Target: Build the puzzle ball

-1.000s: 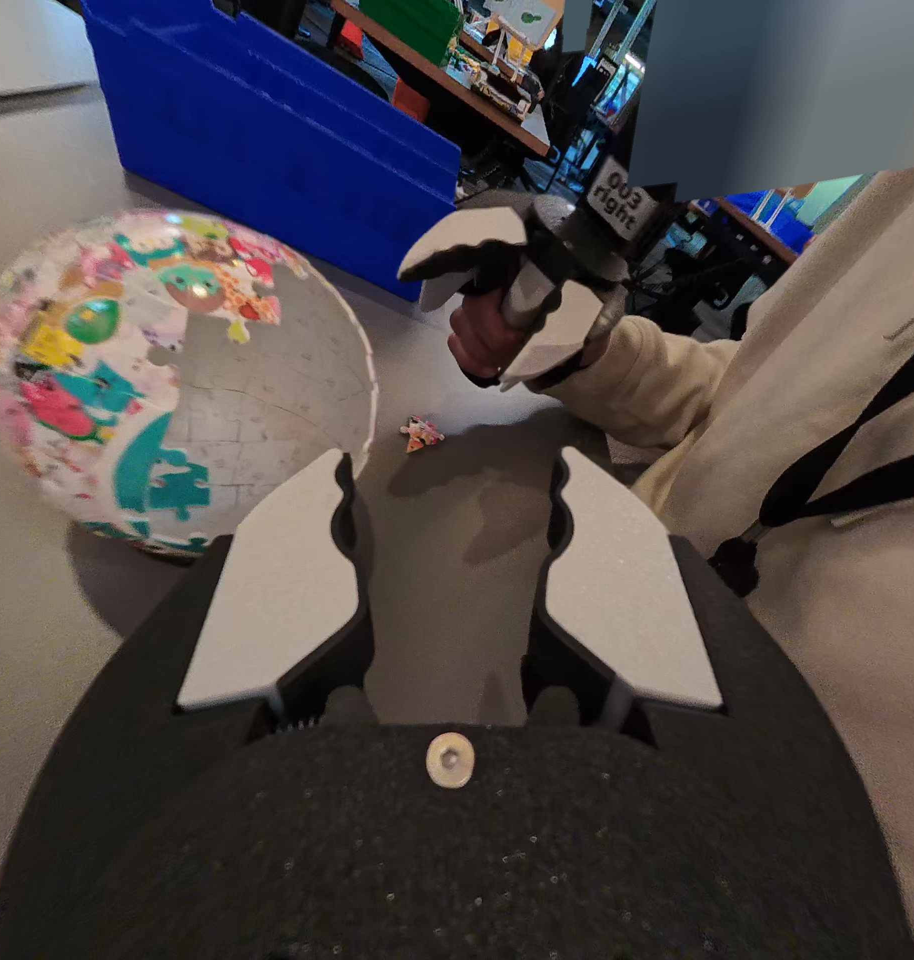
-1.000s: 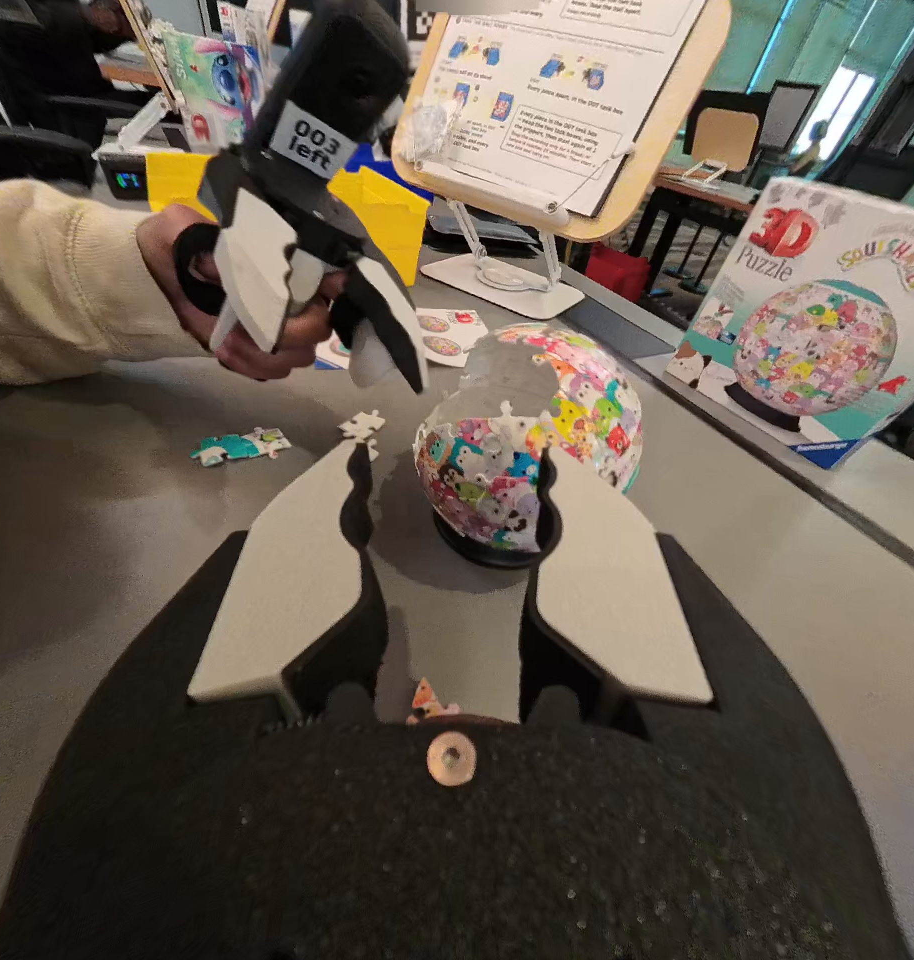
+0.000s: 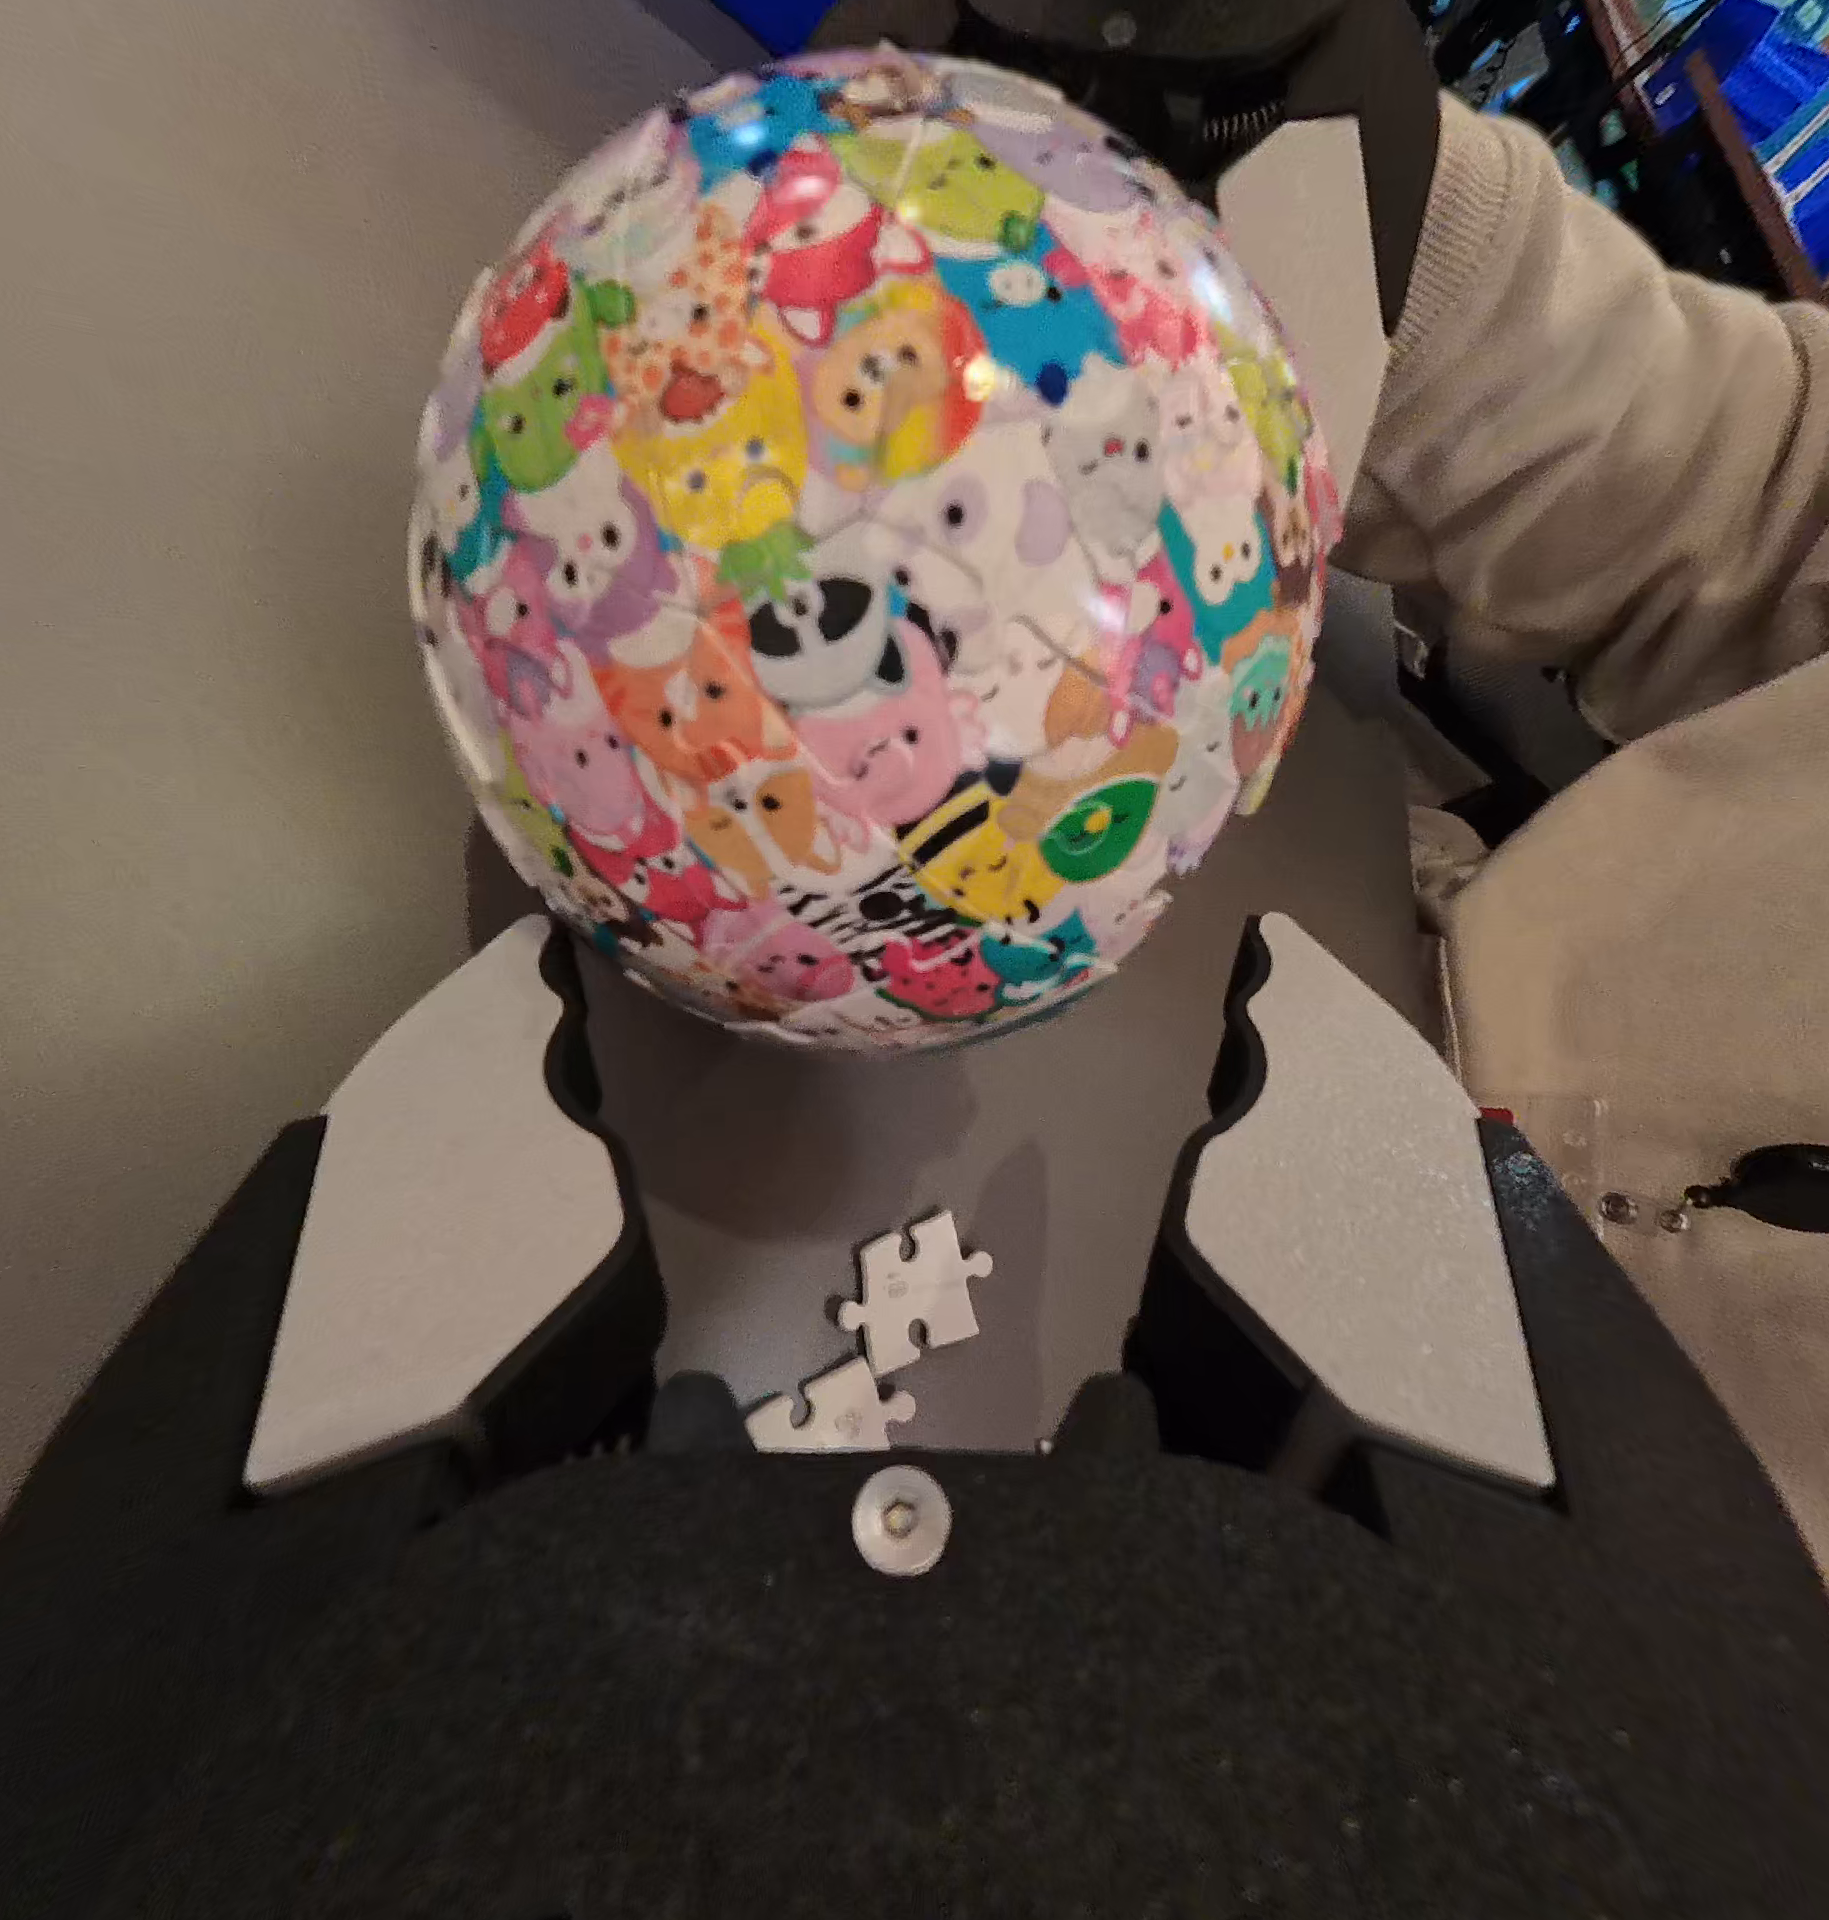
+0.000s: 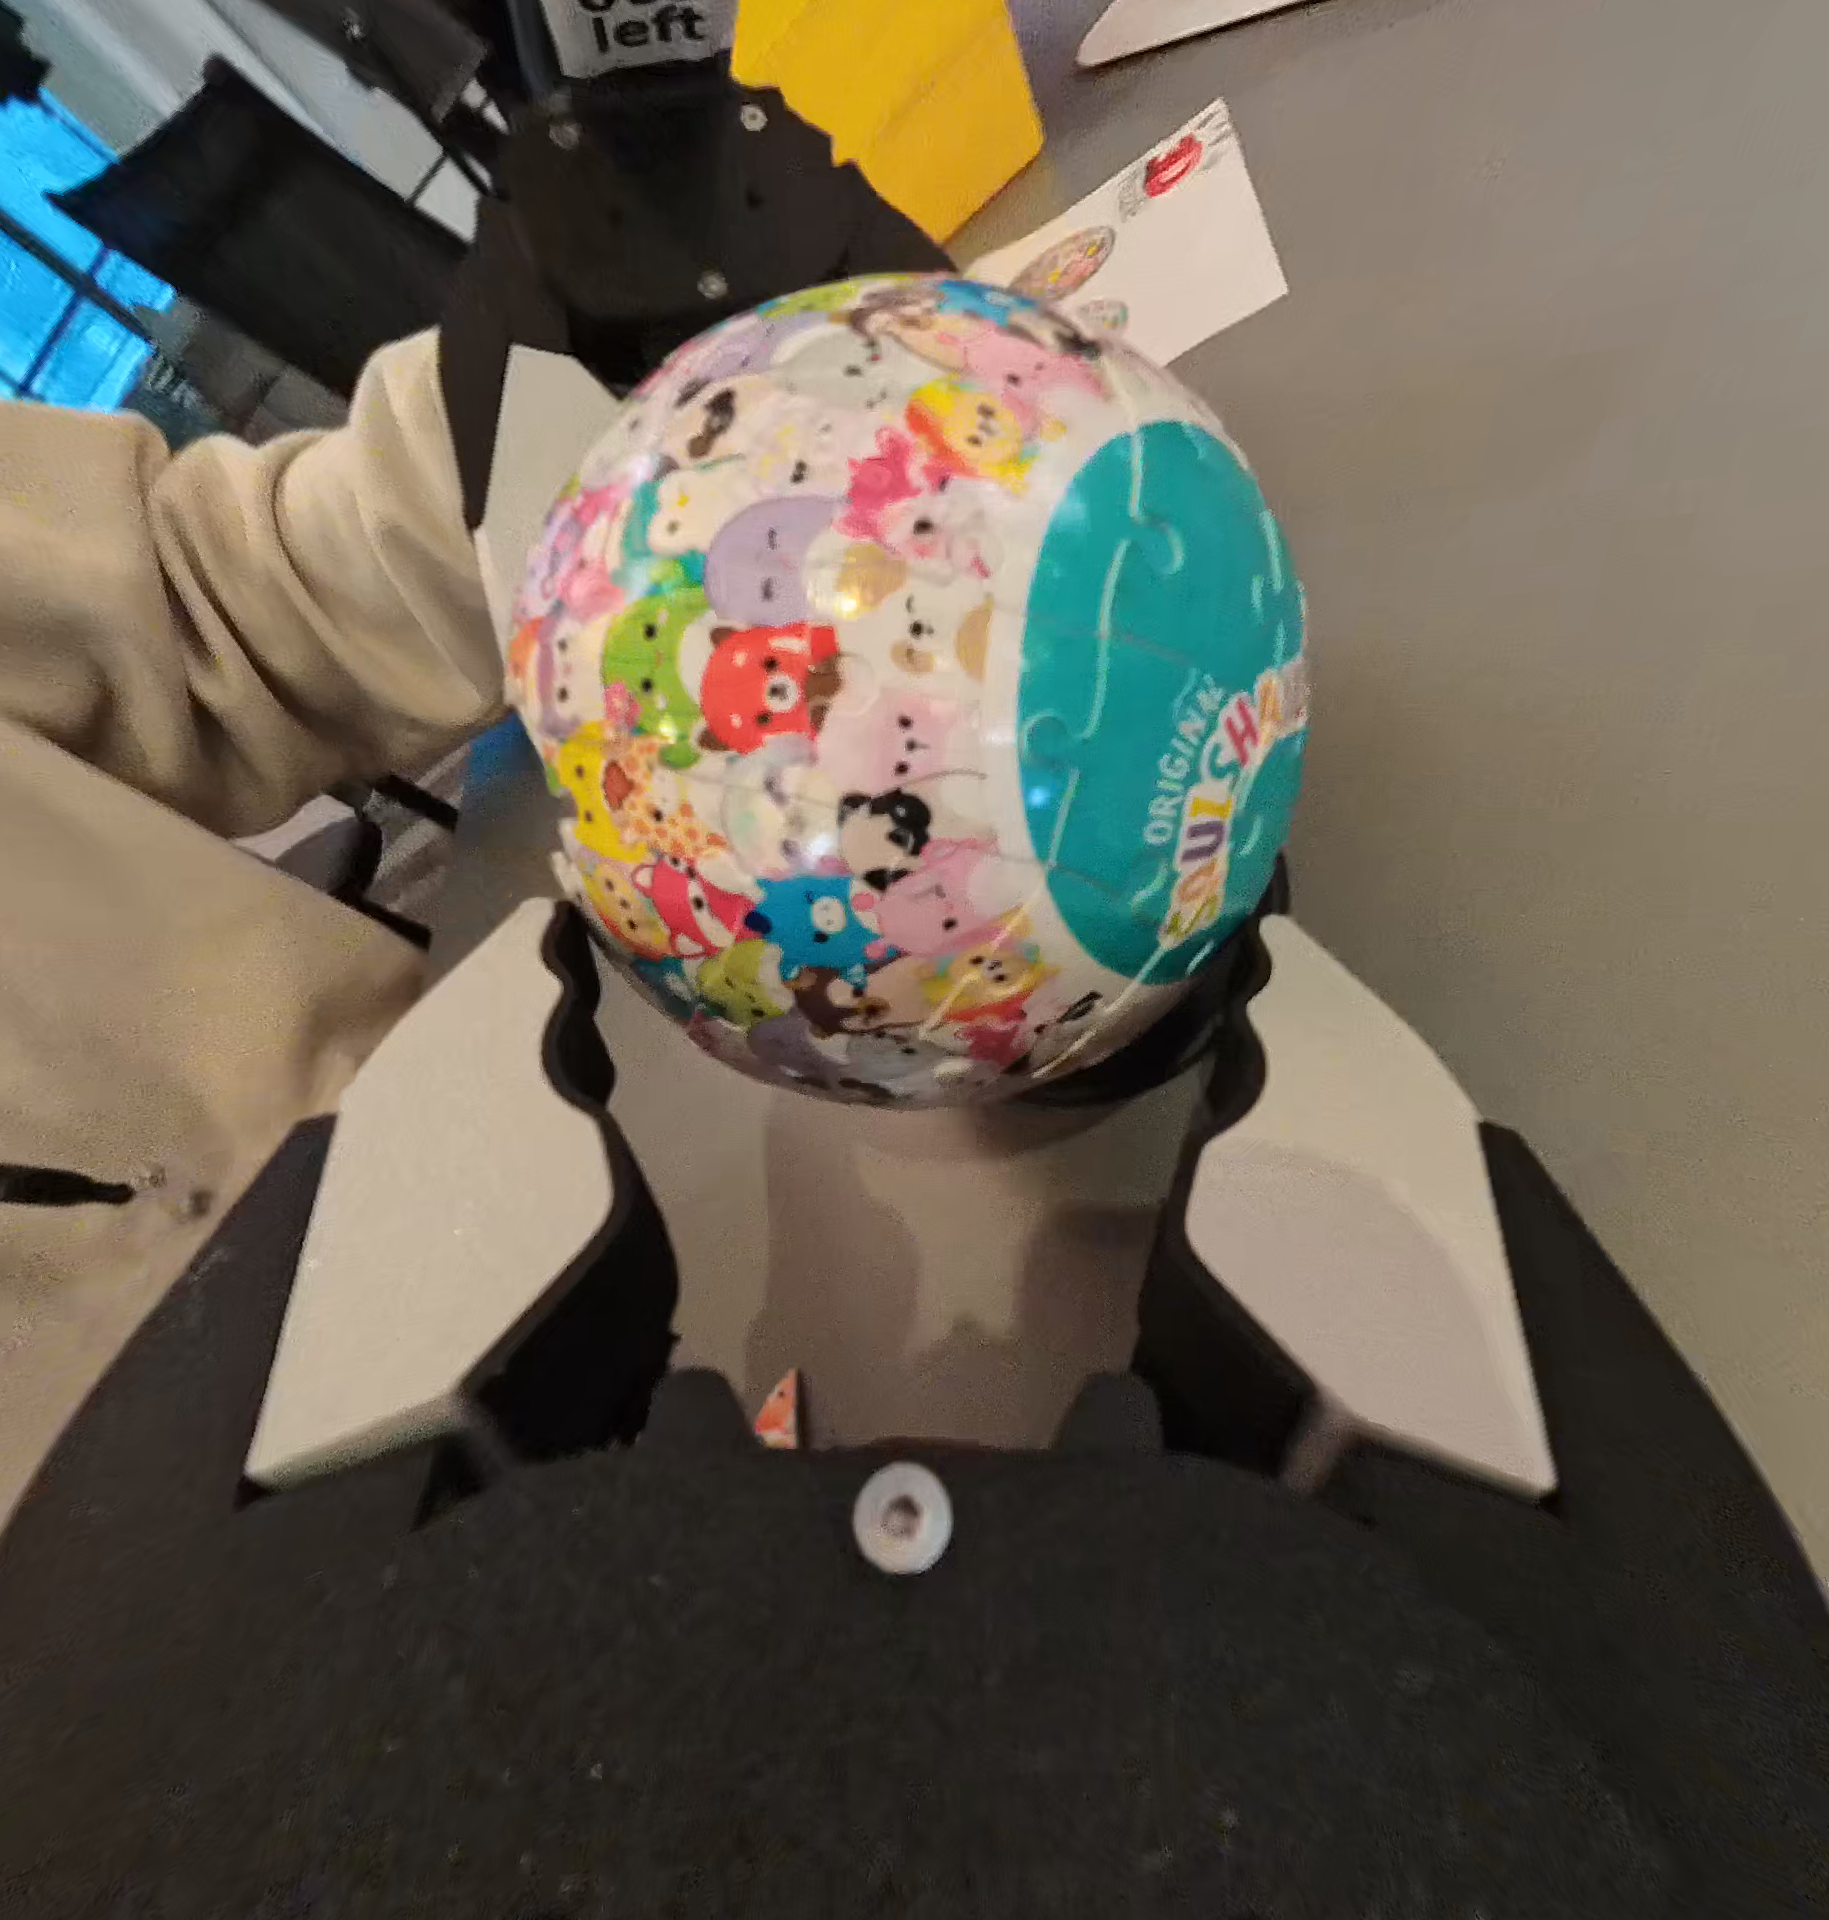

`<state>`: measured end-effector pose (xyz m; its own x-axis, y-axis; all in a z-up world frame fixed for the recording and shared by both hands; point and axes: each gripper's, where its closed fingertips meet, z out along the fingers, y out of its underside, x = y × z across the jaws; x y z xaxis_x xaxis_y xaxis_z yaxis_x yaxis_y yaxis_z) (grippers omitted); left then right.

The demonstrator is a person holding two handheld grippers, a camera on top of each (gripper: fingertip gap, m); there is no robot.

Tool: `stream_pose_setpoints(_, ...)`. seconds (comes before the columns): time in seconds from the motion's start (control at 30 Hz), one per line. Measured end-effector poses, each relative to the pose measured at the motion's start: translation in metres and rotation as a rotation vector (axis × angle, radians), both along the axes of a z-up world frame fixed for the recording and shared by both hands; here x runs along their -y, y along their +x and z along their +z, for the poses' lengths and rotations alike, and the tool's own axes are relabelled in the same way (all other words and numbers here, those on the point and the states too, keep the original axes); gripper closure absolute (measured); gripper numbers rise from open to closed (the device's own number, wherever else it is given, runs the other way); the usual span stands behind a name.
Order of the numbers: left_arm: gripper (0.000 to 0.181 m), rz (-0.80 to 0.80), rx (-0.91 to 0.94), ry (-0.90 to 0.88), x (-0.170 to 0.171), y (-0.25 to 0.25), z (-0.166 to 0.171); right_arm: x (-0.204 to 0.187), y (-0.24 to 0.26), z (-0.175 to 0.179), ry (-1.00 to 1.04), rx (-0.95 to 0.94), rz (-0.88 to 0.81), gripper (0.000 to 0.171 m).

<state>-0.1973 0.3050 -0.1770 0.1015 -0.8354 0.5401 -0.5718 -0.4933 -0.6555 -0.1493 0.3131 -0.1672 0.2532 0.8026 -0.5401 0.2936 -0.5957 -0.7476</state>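
From the left wrist view there is one puzzle ball [image 3: 868, 551], covered in cartoon animals, sitting on the grey table [image 3: 162, 623] just ahead of the left gripper [image 3: 905, 997]. Its jaws stand wide apart, with the ball's lower edge between the tips, touching neither. Two loose puzzle pieces [image 3: 915, 1294] lie blank side up on the table between the fingers, close to the gripper body. Behind the ball the right gripper [image 3: 1305, 260] faces this way, partly hidden by it, with a cream sleeve [image 3: 1575, 468] to its right.

From the right wrist view the same ball [image 4: 889, 686] shows a teal patch on its right side and rests on a dark ring stand [image 4: 1149, 1075]. The right gripper [image 4: 905, 997] is spread open, its tips either side of the ball's base, gripping nothing. One small orange piece [image 4: 780, 1413] lies by the gripper body. Beyond the ball are the left gripper [image 4: 536, 447], a yellow bin [image 4: 889, 94] and a white card [image 4: 1190, 239].
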Motion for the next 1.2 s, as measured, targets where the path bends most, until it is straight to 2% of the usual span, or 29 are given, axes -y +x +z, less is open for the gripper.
stream_pose_setpoints(0.13,0.068,-0.029,0.004,-0.035,0.006,-0.013,0.007,-0.004,0.006,0.004,-0.017,-0.035,0.03,0.058)
stream_pose_setpoints(0.2,0.066,-0.012,0.004,-0.046,0.0,-0.023,0.018,-0.004,0.015,0.01,-0.05,-0.095,-0.009,0.057)
stream_pose_setpoints(0.27,0.059,0.043,0.011,-0.09,-0.011,-0.027,0.031,-0.004,0.022,0.014,-0.159,-0.201,-0.084,0.047)
stream_pose_setpoints(0.37,0.059,0.128,0.071,-0.277,-0.027,-0.019,0.045,-0.007,0.024,0.01,-0.4,-0.35,-0.178,0.046)
stream_pose_setpoints(0.43,0.056,0.166,0.068,-0.456,-0.03,-0.013,0.041,-0.012,0.022,0.01,-0.5,-0.43,-0.238,0.05)
stream_pose_setpoints(0.57,0.052,0.232,0.038,-0.62,-0.03,-0.004,0.036,-0.012,0.021,0.01,-0.612,-0.421,-0.335,0.044)
stream_pose_setpoints(0.77,0.051,0.407,0.051,-0.7,-0.05,-0.001,0.039,-0.001,0.026,0.016,-0.711,-0.398,-0.397,0.043)
stream_pose_setpoints(0.93,0.057,0.343,0.019,-0.784,-0.034,0.009,0.033,0.003,0.018,0.01,-0.828,-0.395,-0.38,0.047)
stream_pose_setpoints(1.13,0.062,0.285,-0.018,-0.731,-0.025,0.02,0.031,-0.001,0.01,0.012,-0.847,-0.419,-0.368,0.064)
stream_pose_setpoints(1.2,0.062,0.278,-0.03,-0.693,-0.022,0.022,0.029,-0.001,0.009,0.013,-0.813,-0.384,-0.372,0.063)
